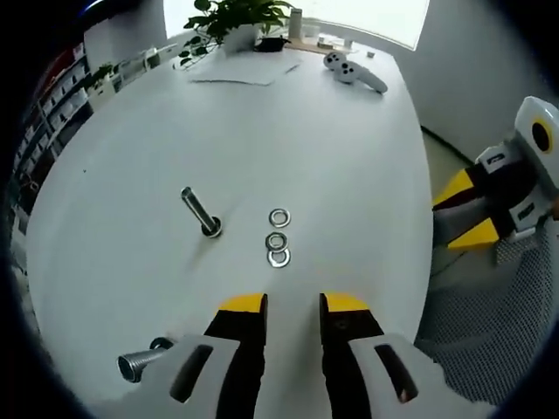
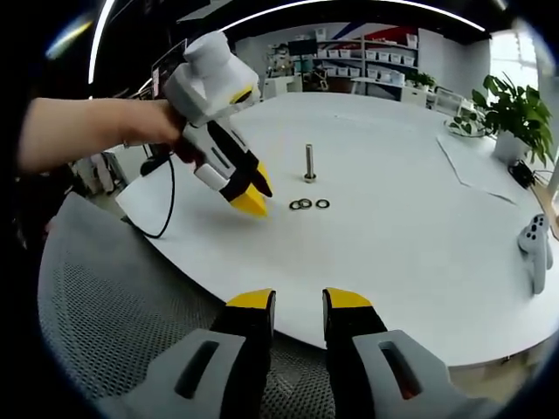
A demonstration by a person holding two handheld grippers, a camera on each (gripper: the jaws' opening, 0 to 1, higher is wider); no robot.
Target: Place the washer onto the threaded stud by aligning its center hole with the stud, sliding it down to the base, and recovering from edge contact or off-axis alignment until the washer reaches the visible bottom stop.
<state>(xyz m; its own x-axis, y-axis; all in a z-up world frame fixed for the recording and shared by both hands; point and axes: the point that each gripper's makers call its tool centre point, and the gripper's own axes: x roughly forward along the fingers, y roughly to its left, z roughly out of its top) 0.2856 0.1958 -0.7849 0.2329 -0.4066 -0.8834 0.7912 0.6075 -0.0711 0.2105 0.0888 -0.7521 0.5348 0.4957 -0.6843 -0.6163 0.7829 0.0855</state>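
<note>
A steel threaded stud [image 1: 199, 212] stands on its base on the white table [image 1: 349, 166]; in the right gripper view the stud [image 2: 309, 163] rises upright. Three washers [image 1: 278, 239] lie flat in a short row to its right, and appear as a row of washers [image 2: 306, 204] in front of it. My left gripper [image 1: 293, 305] hovers short of the washers, open with nothing between its jaws; it shows as the left gripper [image 2: 251, 196], held by a hand. My right gripper [image 2: 300, 301] is open and empty, off the table's edge, seen as the right gripper [image 1: 456, 211].
Two white game controllers [image 1: 354, 72] lie at the far end, near a sheet of paper [image 1: 236, 78] and a potted plant [image 1: 240, 17]. A grey mesh chair [image 2: 113, 297] sits below the table edge. A black cable [image 2: 166, 209] hangs near the hand.
</note>
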